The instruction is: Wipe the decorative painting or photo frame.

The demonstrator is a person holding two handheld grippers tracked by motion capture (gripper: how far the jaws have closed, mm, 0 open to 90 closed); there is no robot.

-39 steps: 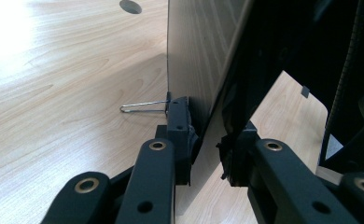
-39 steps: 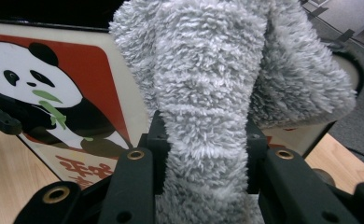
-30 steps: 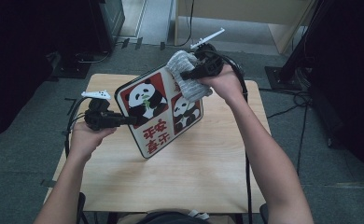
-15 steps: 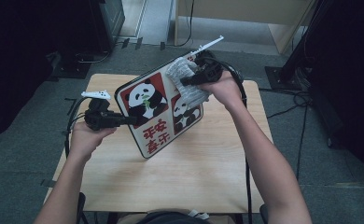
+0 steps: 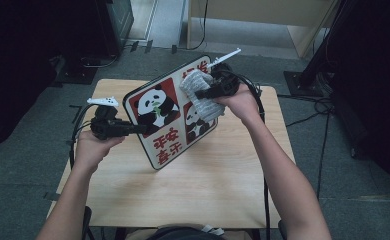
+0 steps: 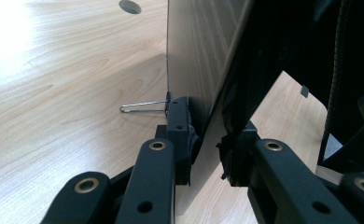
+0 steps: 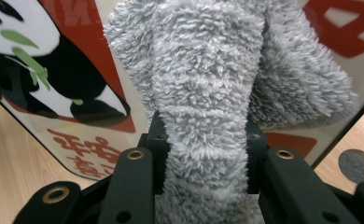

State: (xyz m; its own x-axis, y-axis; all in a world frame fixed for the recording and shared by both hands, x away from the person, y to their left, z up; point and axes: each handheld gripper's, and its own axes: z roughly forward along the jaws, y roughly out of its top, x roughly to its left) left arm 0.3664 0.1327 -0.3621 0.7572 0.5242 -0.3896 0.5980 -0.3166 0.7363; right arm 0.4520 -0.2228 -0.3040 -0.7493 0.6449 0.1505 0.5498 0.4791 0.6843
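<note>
Job in hand: wiping the printed face of the panda board [image 5: 170, 120] with a grey fluffy cloth [image 5: 199, 95]; my reading from how things stand.

Board: stands tilted on its near edge on the wooden table [image 5: 193, 195], about mid-table, printed side toward the person. Two pandas and red characters on it.

Left gripper [image 5: 133, 129]: at the board's left edge, jaws together on that edge. In the left gripper view the pads [image 6: 182, 135] press the thin board [image 6: 194, 60] from both sides, so it works as a holder and keeps the board up.

Right gripper [image 5: 203, 93]: at the far right part of the board, jaws clamped on the cloth. In the right gripper view the cloth [image 7: 208, 93] is pinched narrow between the black jaws and spreads wide above them.

Cloth vs. board: cloth lies against the upper right area of the face, over the top of the right panda; looks touching, but contact pressure I cannot tell.

Done so far: board is raised and fixed, cloth is gripped and brought to the face. No dirt or wet marks to see, so how much is already cleaned I cannot tell.

Left to do, prob.: left panda, the characters at the near end, then lay the board down and put the cloth away.

Small item: a thin wire clip [image 6: 143, 107] lies on the table just beside the board's back.
</note>
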